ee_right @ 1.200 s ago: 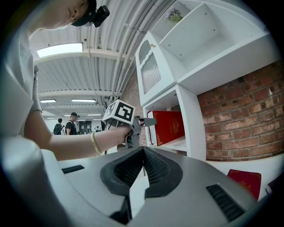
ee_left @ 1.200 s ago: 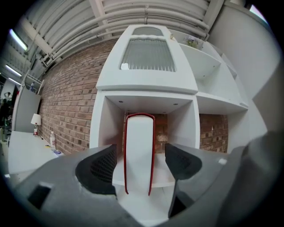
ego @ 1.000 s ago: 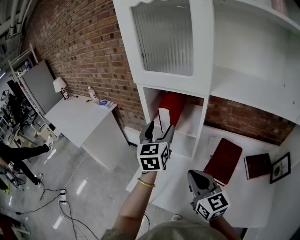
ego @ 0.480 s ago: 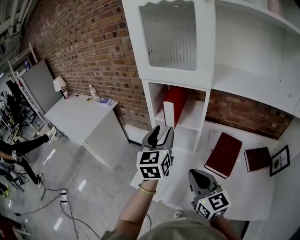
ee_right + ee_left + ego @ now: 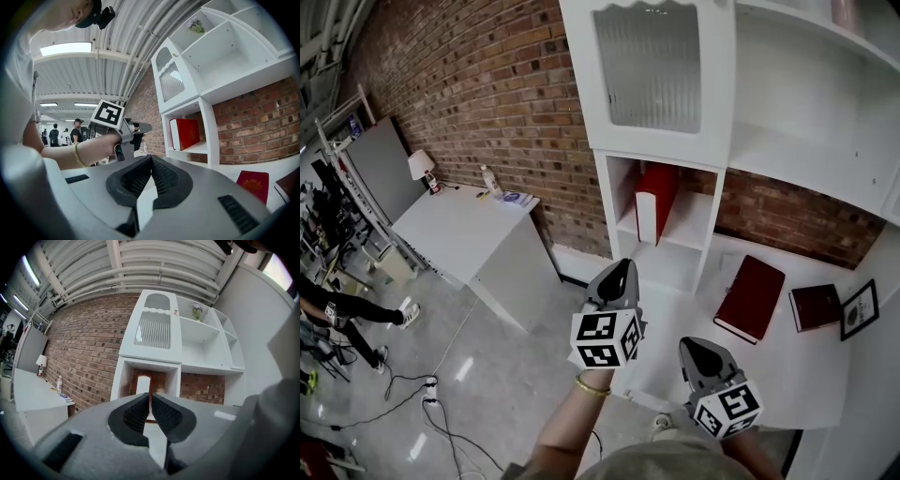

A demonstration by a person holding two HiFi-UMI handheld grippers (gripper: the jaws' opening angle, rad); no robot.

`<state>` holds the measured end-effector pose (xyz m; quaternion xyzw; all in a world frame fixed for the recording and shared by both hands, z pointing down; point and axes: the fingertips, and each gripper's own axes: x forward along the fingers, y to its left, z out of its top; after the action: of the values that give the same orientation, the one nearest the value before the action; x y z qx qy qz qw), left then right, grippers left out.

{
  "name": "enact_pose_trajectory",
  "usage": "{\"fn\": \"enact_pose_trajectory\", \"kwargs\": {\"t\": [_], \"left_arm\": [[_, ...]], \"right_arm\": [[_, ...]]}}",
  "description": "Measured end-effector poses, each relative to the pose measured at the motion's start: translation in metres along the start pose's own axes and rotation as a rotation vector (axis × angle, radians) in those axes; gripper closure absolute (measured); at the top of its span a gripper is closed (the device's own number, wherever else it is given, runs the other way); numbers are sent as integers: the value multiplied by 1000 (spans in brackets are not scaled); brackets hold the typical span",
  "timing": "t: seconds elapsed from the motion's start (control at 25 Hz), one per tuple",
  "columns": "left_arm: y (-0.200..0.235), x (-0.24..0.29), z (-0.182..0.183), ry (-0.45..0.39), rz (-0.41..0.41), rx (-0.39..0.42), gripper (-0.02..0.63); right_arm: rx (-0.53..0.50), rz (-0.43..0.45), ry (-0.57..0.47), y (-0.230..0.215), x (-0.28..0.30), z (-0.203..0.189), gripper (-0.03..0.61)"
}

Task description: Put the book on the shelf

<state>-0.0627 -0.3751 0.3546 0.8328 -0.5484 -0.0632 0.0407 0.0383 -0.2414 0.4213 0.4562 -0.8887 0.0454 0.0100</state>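
A red book [image 5: 656, 200] stands upright in the low cubby of the white shelf unit [image 5: 712, 169], leaning against its left wall; it also shows in the left gripper view [image 5: 143, 382] and the right gripper view [image 5: 186, 133]. My left gripper [image 5: 619, 269] hangs in the air in front of the cubby, well clear of the book. Its jaws are closing, almost together, with nothing between them [image 5: 150, 395]. My right gripper [image 5: 693, 348] is lower and nearer, shut and empty [image 5: 151, 160]. A dark red book [image 5: 752, 298] lies flat on the white counter [image 5: 703, 328].
A second dark book [image 5: 816, 307] and a framed picture [image 5: 860, 309] lie at the counter's right. A white table [image 5: 459, 234] with a lamp [image 5: 420, 169] and a bottle [image 5: 490, 180] stands left by the brick wall. Cables [image 5: 431, 398] trail on the floor.
My left gripper has drawn back from the cubby toward me, and its jaws have gone from wide open to nearly together. The red book stays in the cubby. The right gripper has barely moved.
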Motion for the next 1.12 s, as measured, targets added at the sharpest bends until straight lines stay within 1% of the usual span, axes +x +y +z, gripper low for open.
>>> {"fn": "enact_pose_trajectory", "kwargs": {"t": [0.12, 0.32, 0.8, 1.12], "left_arm": [[1, -15, 0, 0, 2, 0, 604], [2, -41, 4, 5, -5, 3, 604], [-1, -117, -7, 22, -16, 9, 604], [-6, -158, -19, 47, -28, -5, 604]], "right_arm": [[2, -6, 1, 9, -6, -2, 572], [2, -10, 6, 25, -14, -2, 572], [-6, -4, 14, 60, -39, -8, 572], [0, 4, 14, 80, -54, -10, 572]]}}
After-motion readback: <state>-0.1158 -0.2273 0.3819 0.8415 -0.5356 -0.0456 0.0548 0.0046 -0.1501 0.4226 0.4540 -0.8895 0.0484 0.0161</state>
